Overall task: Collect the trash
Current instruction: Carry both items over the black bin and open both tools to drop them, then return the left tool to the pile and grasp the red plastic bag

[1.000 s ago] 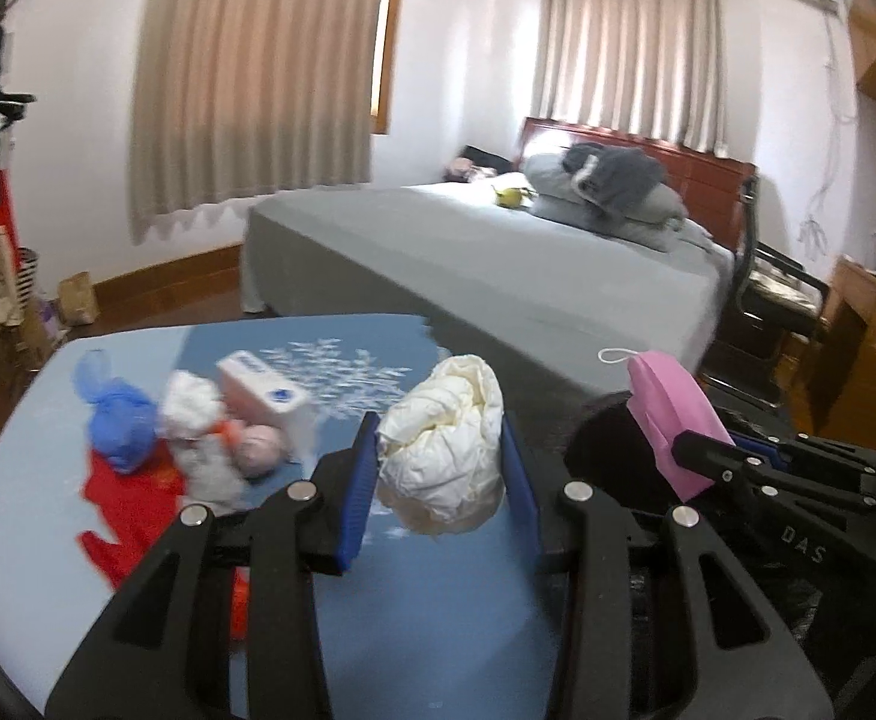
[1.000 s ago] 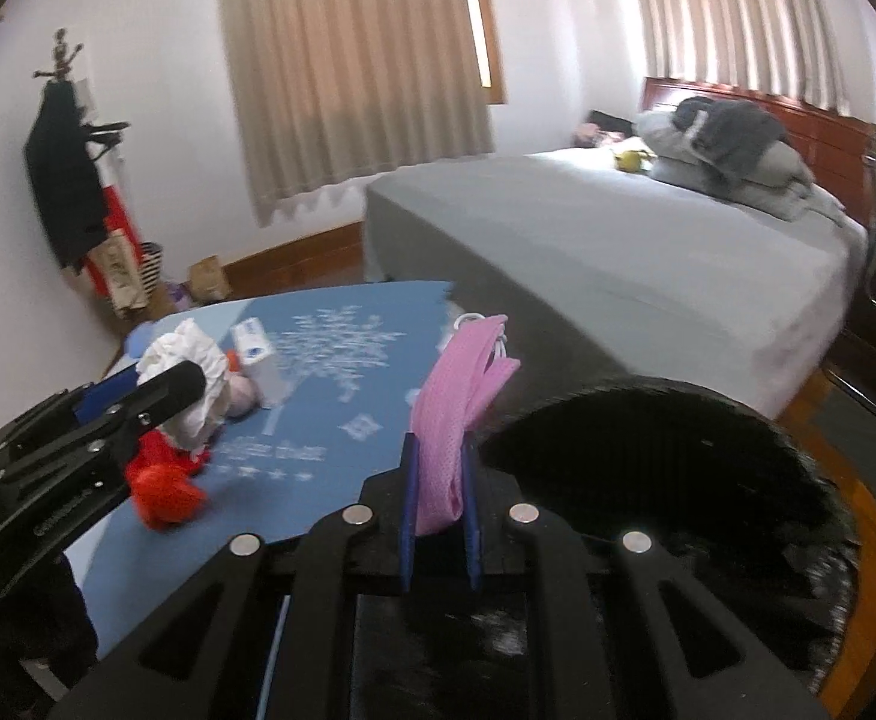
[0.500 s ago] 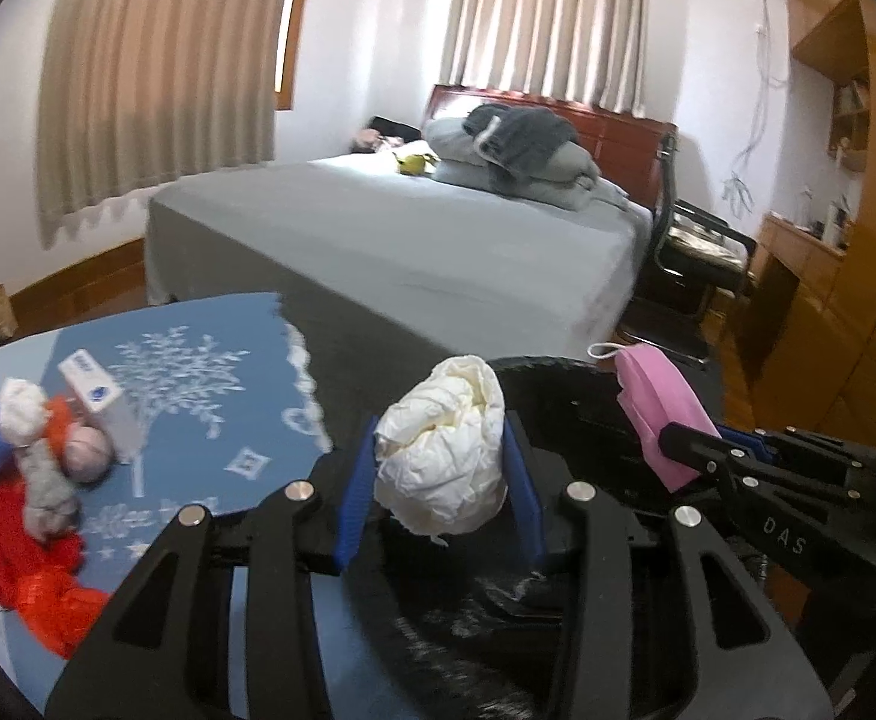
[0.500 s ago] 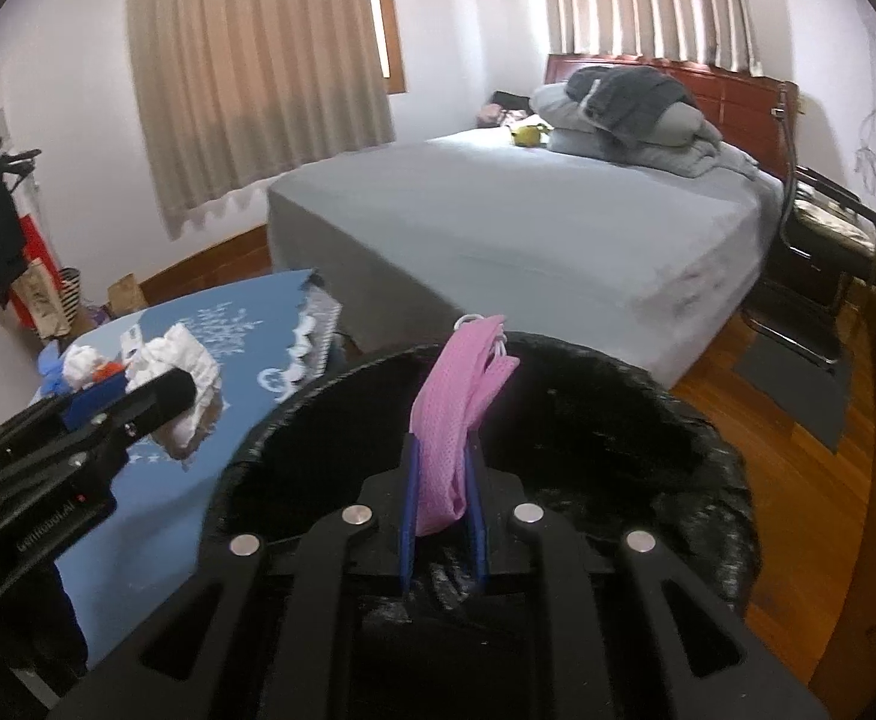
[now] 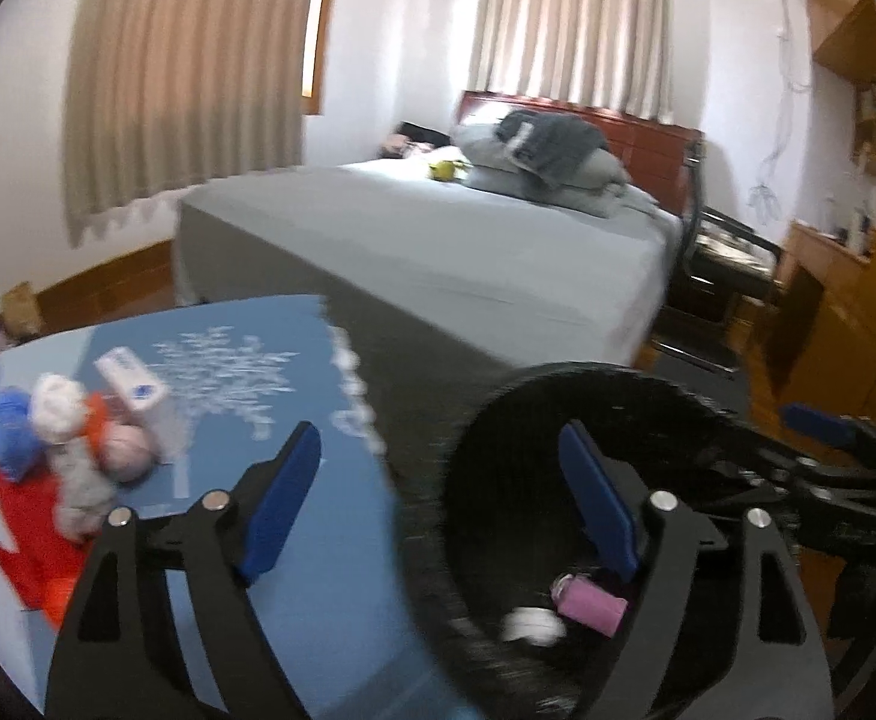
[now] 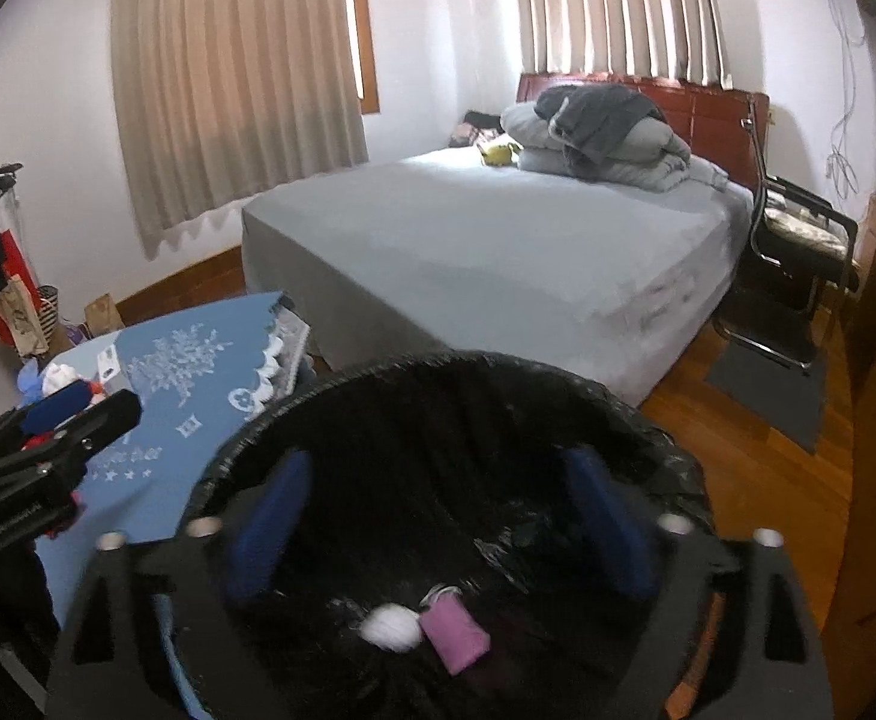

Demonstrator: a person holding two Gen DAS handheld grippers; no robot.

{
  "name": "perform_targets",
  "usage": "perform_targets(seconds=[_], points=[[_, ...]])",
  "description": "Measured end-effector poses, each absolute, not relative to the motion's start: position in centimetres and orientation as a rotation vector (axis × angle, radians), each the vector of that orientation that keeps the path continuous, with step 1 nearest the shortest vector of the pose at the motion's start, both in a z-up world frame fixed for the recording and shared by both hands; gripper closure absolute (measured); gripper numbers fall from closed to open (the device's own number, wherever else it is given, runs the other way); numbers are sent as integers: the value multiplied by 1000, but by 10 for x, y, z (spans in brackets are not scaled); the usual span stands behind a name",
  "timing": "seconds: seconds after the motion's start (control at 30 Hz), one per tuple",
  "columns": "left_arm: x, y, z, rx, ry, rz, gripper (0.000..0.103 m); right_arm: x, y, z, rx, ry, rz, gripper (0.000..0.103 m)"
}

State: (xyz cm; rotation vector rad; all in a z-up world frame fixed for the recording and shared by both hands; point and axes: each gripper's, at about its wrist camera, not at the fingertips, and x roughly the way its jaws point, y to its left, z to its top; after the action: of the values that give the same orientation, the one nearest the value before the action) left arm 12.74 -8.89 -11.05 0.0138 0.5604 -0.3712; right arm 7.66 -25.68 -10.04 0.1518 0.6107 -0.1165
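Both the left gripper [image 5: 438, 492] and right gripper [image 6: 438, 516] have just spread their jaws, nothing between them (crumpled white paper wad [image 6: 391, 628] and pink face mask [image 6: 456, 630] lie inside the black-lined round bin [image 6: 498, 372]).

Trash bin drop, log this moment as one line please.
left gripper: open, empty | right gripper: open, empty | white wad, pink mask: in bin | pile: on table

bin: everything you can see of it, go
The bin is round, lined with a crinkled, glossy black bag. It stands on the wood floor beside the blue-clothed table, near the bed's foot. At the bottom lie a white wad and a pink mask, touching. Both open grippers hover over its mouth; neither clearly touches it.
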Motion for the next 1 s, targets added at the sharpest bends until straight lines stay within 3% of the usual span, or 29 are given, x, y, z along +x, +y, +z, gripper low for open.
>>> perform_targets(seconds=[0.1, 0.6, 1.0], points=[[129, -61, -109, 18, 552, -284, 17, 82, -238, -99, 152, 594, -74, 6], [114, 70, -133, -19, 628, 65, 18, 119, -113, -116, 105, 596, 176, 6], [120, 75, -162, -58, 719, 59, 30, 126, -98, -124, 88, 624, 196, 6]])
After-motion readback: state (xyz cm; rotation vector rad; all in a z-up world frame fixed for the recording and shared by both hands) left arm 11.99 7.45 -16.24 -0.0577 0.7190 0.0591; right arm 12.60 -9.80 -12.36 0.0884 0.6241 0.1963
